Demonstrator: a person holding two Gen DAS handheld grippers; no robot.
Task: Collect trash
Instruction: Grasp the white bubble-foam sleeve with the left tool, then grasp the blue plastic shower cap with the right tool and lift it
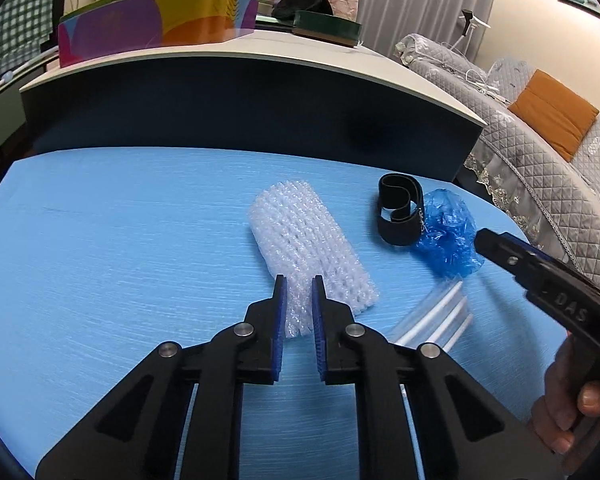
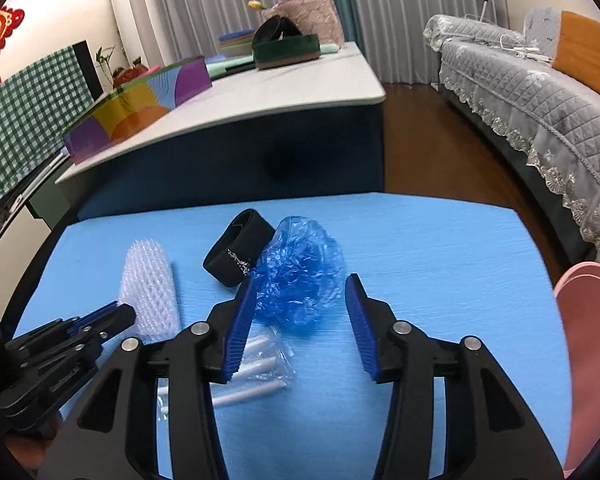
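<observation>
four trash bits on blue mat (image 1: 100, 240). left gripper (image 1: 299, 304) jaws narrow, pinching near end of foam net (image 1: 308, 240). right gripper (image 2: 302, 300) jaws wide, straddling blue wrap (image 2: 300, 276), pads clear. strap (image 2: 236, 256) touching wrap; straw pack (image 2: 260, 364) near.

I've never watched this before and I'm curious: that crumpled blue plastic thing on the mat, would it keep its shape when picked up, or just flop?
The blue plastic looks like thin, wrinkled film, so it would probably squash and flop between the right tongs. It seems see-through and airy, so likely very light. Crumpled rather than round, it should not roll on the blue mat.
</observation>
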